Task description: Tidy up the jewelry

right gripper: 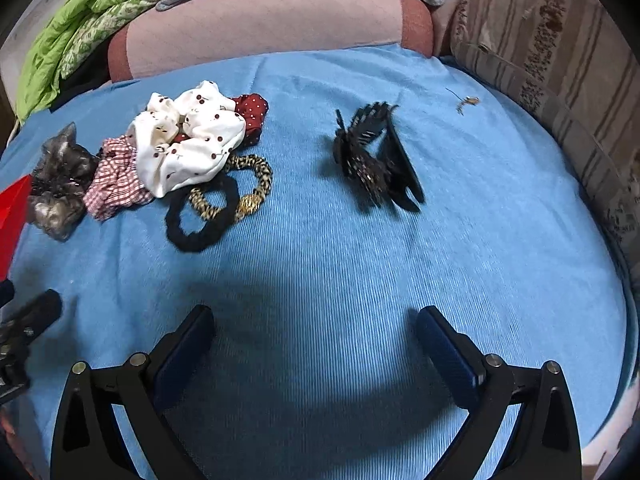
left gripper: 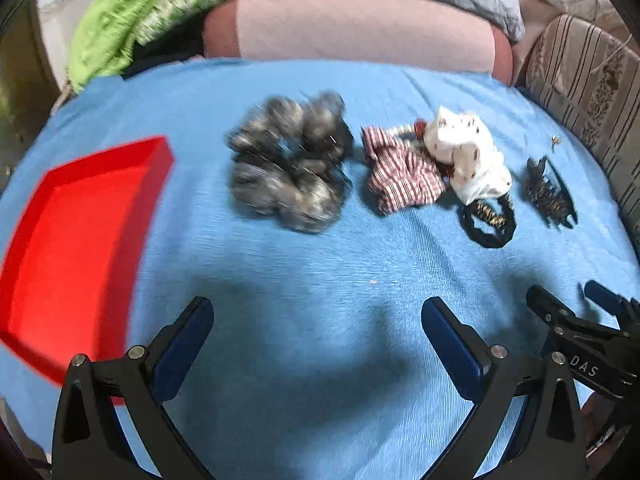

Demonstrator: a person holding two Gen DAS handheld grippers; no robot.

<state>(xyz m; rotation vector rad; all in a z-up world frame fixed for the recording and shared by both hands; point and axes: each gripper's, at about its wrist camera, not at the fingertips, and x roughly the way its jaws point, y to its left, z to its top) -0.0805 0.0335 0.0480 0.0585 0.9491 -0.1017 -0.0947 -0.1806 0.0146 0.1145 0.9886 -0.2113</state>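
Currently both claws hover low over a blue cloth [right gripper: 360, 280] spread on what looks like a bed or couch; I cannot tell which. Left claw [left gripper: 318, 320]: jaws spread wide, nothing between them. Right claw [right gripper: 314, 328]: likewise spread wide and empty; its tips also show at the right edge of the left wrist view. Red tray [left gripper: 80, 240] sits on the cloth at far left, with nothing visible in it. Items lie in a rough row across the cloth. Grey scrunchie [left gripper: 288, 164] is nearest the tray, apart from it. Red-and-white checked scrunchie [right gripper: 116, 184] lies just beside the grey one, touching it. White dotted scrunchie [right gripper: 192, 140] rests partly on the checked one and on a dark red dotted scrunchie [right gripper: 252, 114]. Black hair tie [right gripper: 196, 216] and leopard-print hair tie [right gripper: 256, 184] overlap each other, both partly under the white scrunchie. Black claw clip [right gripper: 376, 160] lies well apart to the right. Small metallic piece [right gripper: 466, 104] lies near the far right edge of the cloth, too small to identify. Left view is motion-blurred.
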